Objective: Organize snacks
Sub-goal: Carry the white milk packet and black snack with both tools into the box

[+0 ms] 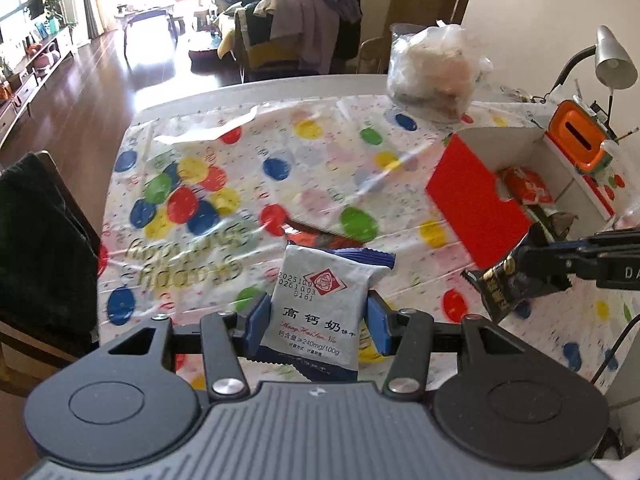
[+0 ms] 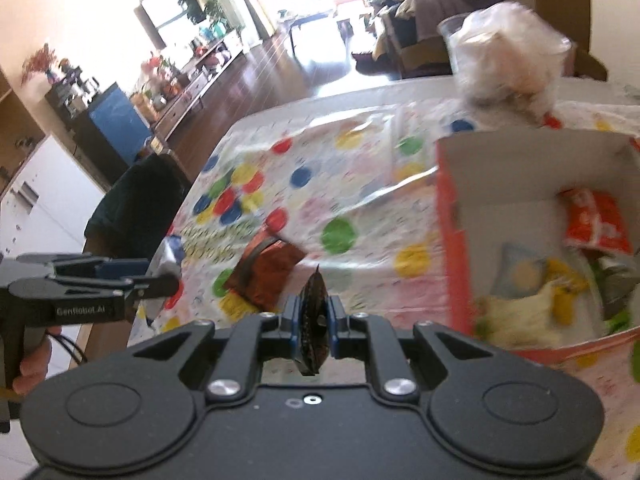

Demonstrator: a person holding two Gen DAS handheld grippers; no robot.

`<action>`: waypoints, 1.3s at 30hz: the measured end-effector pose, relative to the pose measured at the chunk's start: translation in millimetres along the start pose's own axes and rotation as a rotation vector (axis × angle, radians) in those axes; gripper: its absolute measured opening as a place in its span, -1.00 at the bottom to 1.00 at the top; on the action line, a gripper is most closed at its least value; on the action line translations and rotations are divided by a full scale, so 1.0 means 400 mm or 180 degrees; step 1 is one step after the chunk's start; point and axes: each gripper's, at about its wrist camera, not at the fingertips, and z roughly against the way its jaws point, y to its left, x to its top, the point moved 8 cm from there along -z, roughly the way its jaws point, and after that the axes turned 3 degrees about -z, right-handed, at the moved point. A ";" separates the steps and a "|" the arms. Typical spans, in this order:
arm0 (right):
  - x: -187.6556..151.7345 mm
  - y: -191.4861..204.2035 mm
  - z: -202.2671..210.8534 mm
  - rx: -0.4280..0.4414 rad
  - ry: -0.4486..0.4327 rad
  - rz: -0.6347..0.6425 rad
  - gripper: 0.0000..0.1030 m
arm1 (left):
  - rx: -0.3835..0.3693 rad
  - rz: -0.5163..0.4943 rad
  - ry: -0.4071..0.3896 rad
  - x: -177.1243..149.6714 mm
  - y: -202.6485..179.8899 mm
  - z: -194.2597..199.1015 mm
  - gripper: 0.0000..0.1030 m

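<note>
- The left claw [image 1: 316, 322] is closed on a white biscuit packet [image 1: 318, 300], its blue pads pressing both sides, held above the near edge of the tabletop [image 1: 256, 96].
- A dotted plastic cloth [image 1: 240, 152] covers the tabletop.
- Just beyond the white packet, a red-brown packet [image 2: 266, 270] lies flat on the cloth near the near edge.
- The right claw [image 2: 314, 320] is pinched tight on a thin dark packet [image 2: 314, 320], held edge-on above the cloth, just short of the box.
- A red box [image 2: 450, 216] with a white inside stands open toward the right edge; in it lie an orange packet [image 2: 596, 222], a pale blue one and some yellow ones.
- A clear bag [image 1: 436, 66] sits at the far edge behind the box.
- An orange holder [image 1: 576, 136] and a grey lamp [image 1: 614, 58] stand at the far right corner.
</note>
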 end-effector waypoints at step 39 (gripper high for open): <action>0.172 -0.653 0.085 -0.0249 -0.0209 -0.0367 -0.77 | 0.0105 -0.0117 0.0551 0.292 -0.664 -0.341 -0.02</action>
